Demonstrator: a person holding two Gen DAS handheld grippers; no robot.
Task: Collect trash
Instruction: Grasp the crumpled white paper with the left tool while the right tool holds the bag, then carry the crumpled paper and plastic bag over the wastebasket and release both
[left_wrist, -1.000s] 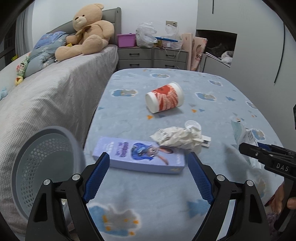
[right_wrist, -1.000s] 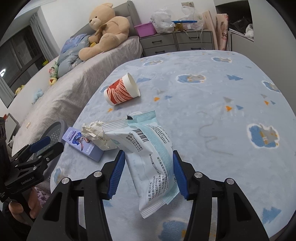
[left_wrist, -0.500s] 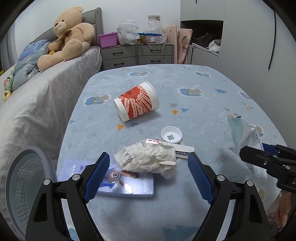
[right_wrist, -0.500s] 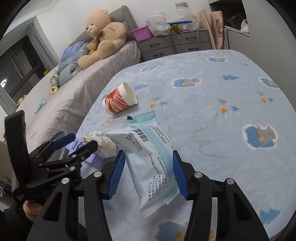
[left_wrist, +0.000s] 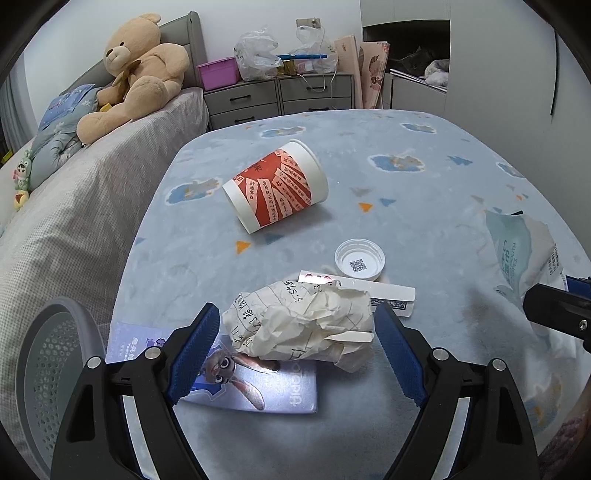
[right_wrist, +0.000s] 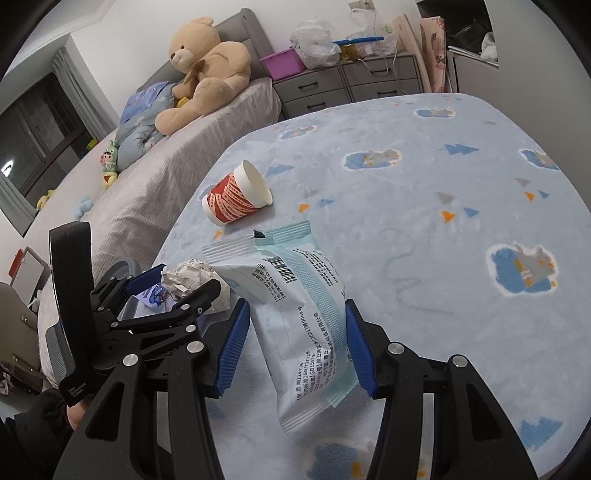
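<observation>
My left gripper (left_wrist: 297, 350) is open with its jaws on either side of a crumpled paper ball (left_wrist: 301, 326), which lies partly on a purple cartoon box (left_wrist: 255, 384). A red and white paper cup (left_wrist: 277, 190) lies on its side farther back. A white bottle cap (left_wrist: 359, 258) and a white card (left_wrist: 373, 290) lie behind the ball. My right gripper (right_wrist: 295, 345) is shut on a white and teal plastic wrapper (right_wrist: 295, 306), held above the blue rug (right_wrist: 406, 184). The left gripper (right_wrist: 173, 284) also shows in the right wrist view, at the paper ball (right_wrist: 192, 277).
A grey perforated trash basket (left_wrist: 48, 365) stands at the lower left beside the rug. A bed (left_wrist: 74, 192) with a teddy bear (left_wrist: 136, 74) runs along the left. Grey drawers (left_wrist: 280, 96) and a white cabinet stand at the back.
My left gripper has swung right and moved forward from the purple box, so the paper ball now sits between its open jaws. The right gripper still holds the wrapper.
</observation>
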